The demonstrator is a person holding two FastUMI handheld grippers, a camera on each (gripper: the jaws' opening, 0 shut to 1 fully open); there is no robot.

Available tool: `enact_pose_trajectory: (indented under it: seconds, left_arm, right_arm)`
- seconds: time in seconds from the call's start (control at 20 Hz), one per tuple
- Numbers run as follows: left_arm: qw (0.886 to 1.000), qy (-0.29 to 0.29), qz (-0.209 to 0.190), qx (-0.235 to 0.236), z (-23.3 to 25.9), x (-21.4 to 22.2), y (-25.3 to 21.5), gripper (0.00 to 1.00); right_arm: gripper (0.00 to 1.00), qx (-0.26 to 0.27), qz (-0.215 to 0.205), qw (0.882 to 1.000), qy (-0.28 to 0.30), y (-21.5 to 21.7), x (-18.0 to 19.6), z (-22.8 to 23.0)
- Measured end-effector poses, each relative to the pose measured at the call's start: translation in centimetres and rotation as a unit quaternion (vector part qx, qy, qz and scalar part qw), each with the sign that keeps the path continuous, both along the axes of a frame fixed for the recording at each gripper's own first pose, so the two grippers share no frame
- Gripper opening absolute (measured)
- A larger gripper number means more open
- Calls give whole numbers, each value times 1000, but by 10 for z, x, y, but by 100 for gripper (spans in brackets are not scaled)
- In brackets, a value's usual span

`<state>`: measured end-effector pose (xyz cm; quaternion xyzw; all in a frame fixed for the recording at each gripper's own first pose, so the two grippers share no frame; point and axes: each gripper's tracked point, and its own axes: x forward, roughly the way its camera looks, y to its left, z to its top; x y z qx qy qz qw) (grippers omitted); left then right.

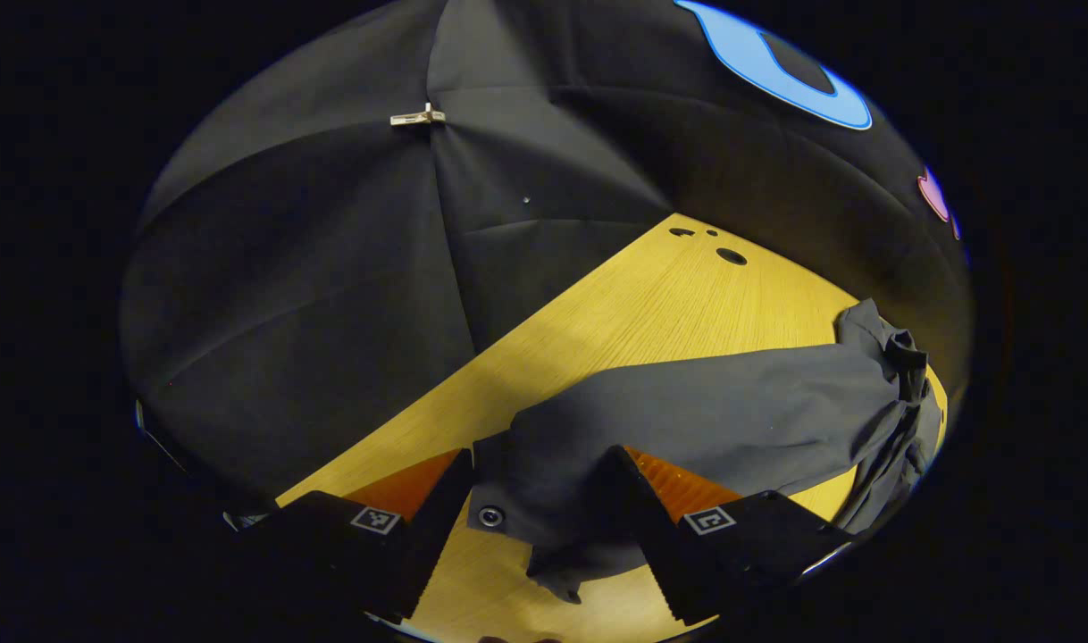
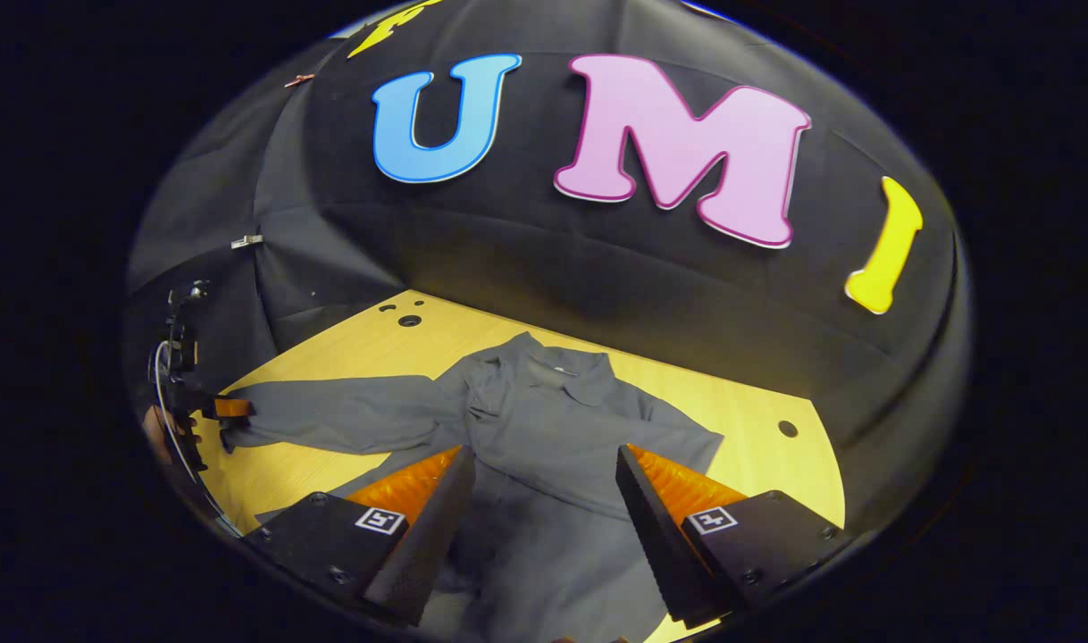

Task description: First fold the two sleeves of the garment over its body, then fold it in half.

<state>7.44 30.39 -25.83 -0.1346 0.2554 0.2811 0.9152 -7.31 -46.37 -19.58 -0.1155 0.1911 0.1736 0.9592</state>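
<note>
The left tool (image 1: 539,500) stands wide open with a sleeve cuff (image 1: 517,491) lying between its fingers; whether either finger touches the cloth is hard to tell. The right tool (image 2: 539,500) also gapes, hovering over the body of the one grey garment (image 2: 544,420), spread on the tabletop (image 2: 749,411) ahead, one sleeve stretched leftward.

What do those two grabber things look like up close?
Each gripper, left and right, has two wedge-shaped fingers with ridged inner faces, like tiny saw teeth. Each finger sits on a dark blocky base with small screws and a little square black-and-white marker on top.
</note>
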Motion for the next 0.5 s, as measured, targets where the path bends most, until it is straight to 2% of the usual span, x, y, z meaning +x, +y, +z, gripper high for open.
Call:
enact_pose_trajectory:
  seconds: [0.15, 0.35, 0.4, 0.45, 0.5]
  left_arm:
    - [1000, 9, -11, -7, -6, 6, -2, 97]
    - [999, 25, -23, 12, -7, 15, -9, 98]
    - [999, 27, -29, 12, -8, 17, -12, 91]
    - [999, 27, -36, 13, -7, 21, -13, 92]
    - [998, 29, -46, 15, -7, 25, -19, 84]
  right_arm:
    - [98, 14, -30, 999, 6, -25, -26, 4]
    - [98, 13, -61, 998, 10, -53, -46, 4]
    - [98, 13, -68, 998, 10, -59, -47, 4]
    - [98, 12, -75, 997, 11, -66, -48, 4]
    - [98, 17, -82, 996, 14, -70, -48, 4]
